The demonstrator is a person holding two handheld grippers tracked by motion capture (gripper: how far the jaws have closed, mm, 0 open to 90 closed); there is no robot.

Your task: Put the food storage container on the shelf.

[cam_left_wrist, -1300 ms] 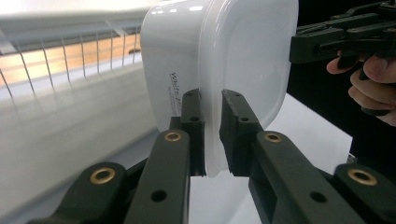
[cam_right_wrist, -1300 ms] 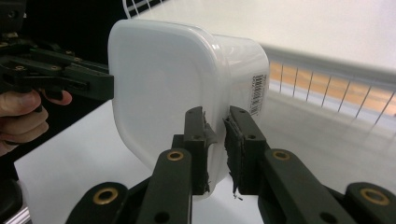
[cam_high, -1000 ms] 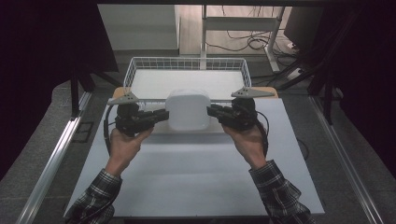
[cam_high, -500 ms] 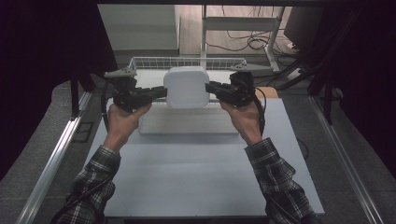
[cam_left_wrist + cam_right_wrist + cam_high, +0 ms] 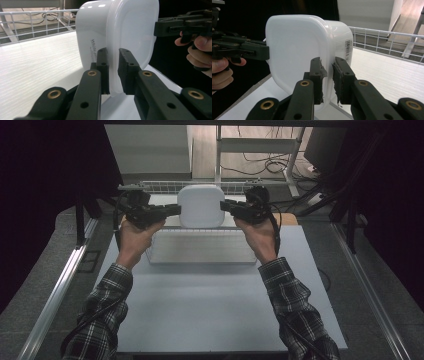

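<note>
Here held in the air above the far edge of the table (image 5: 210, 315): a white plastic container (image 5: 201, 206) with its lid on, contents not visible. Clamped on its left rim by the left gripper (image 5: 172, 210), on its right rim by the right gripper (image 5: 226, 206), both pinching the lid edge. Just behind and below, a white wire basket (image 5: 165, 185).
</note>
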